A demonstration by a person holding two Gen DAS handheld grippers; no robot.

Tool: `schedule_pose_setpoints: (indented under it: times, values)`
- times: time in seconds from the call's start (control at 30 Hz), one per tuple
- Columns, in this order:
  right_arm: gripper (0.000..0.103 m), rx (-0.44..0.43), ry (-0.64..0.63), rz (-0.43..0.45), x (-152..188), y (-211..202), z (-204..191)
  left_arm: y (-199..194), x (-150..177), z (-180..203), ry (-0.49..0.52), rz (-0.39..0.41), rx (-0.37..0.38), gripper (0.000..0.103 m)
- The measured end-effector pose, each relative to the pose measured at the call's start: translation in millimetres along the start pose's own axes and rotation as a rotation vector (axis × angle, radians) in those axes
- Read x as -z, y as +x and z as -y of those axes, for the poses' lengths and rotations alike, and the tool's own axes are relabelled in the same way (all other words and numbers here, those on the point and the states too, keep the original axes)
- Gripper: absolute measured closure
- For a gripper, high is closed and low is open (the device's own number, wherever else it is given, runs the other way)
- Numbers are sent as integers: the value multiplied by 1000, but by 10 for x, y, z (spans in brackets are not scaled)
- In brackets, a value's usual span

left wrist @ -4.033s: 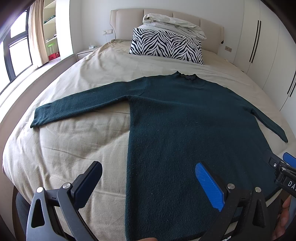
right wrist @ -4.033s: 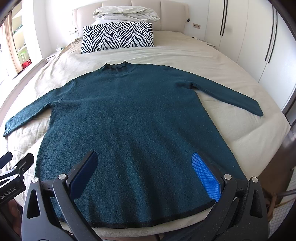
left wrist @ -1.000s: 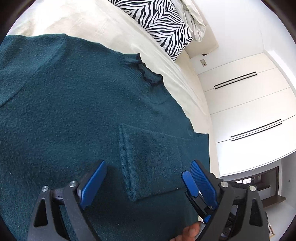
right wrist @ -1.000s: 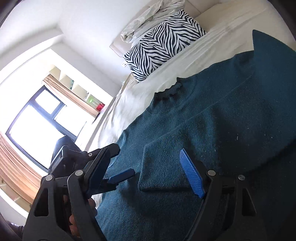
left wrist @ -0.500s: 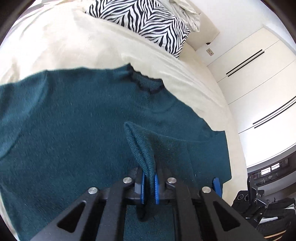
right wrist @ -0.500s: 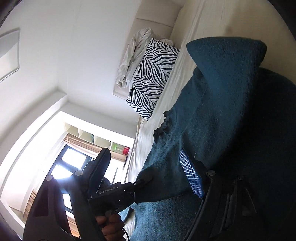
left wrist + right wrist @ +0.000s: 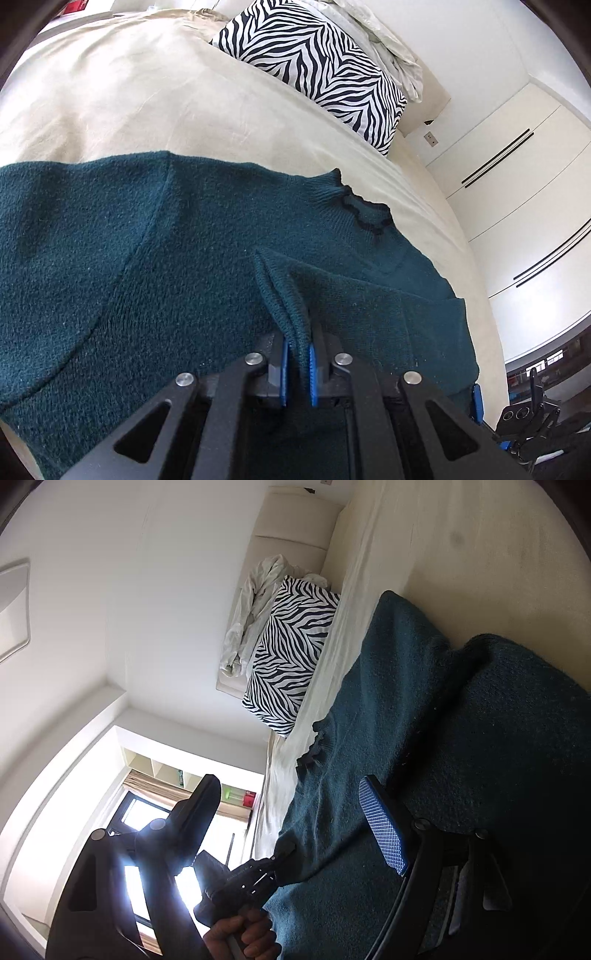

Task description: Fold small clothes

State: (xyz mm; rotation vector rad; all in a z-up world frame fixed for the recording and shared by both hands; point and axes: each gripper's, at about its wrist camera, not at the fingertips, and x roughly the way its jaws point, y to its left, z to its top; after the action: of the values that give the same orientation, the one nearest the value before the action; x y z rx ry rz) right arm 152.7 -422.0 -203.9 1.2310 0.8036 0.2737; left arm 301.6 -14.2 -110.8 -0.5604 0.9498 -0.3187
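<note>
A dark teal knit sweater (image 7: 155,258) lies on the beige bed (image 7: 110,99), its frilled collar (image 7: 364,218) toward the pillow. One sleeve is folded across its body. My left gripper (image 7: 296,363) is shut on the cuff of that folded sleeve (image 7: 291,314) and lifts it a little. The left gripper also shows in the right wrist view (image 7: 284,849), pinching the teal fabric. My right gripper (image 7: 295,819) is open and tilted sideways, one blue pad (image 7: 382,830) lying close over the sweater (image 7: 461,738), holding nothing.
A zebra-print pillow (image 7: 314,62) and a crumpled white duvet (image 7: 388,37) lie at the headboard. White wardrobe doors (image 7: 524,177) stand to the right of the bed. A window and shelves (image 7: 166,775) lie on the other side.
A second ago my left gripper was open around the folded sleeve end; it closed on the cuff and now holds it raised. The right gripper has rolled further sideways and stayed open.
</note>
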Motion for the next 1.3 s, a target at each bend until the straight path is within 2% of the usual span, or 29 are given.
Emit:
schedule_pose_setpoints:
  times: [0.1, 0.17, 0.27, 0.4, 0.43, 0.57, 0.6, 0.67, 0.77, 0.93, 1.1, 1.23, 1.3]
  values:
    - [26, 66, 6, -44, -56, 54, -58, 64, 63, -67, 43, 23, 29, 90]
    - [24, 119, 32, -79, -139, 56, -121, 68, 123, -144, 33, 53, 70, 90]
    - [25, 255, 9, -135, -388, 90, -283, 92, 110, -211, 8, 59, 110, 90]
    - [25, 294, -117, -252, -822, 438, -507, 93, 121, -235, 2, 66, 126, 90]
    - [25, 281, -128, -252, -941, 546, -500, 92, 123, -250, -2, 68, 133, 90]
    - [25, 243, -41, -242, -1403, 960, -201, 88, 146, -257, 3, 74, 135, 90]
    - [25, 251, -13, -252, -1481, 1062, -80, 91, 148, -264, 3, 76, 137, 90]
    - [25, 328, 26, -257, -1563, 1164, 172, 99, 142, -283, -1, 79, 147, 90]
    - [28, 295, 6, -270, -1512, 1110, 231, 105, 135, -296, -6, 82, 158, 90]
    - [26, 250, -23, -362, -1205, 865, 142, 104, 131, -298, -7, 85, 162, 91]
    - [26, 228, -21, -336, -934, 416, 121, 100, 135, -297, -6, 84, 160, 91]
    - [26, 288, -15, -326, -720, 48, 86, 92, 135, -296, -7, 82, 159, 91]
    - [26, 300, 4, -278, -632, -188, 46, 90, 119, -294, -13, 78, 161, 91]
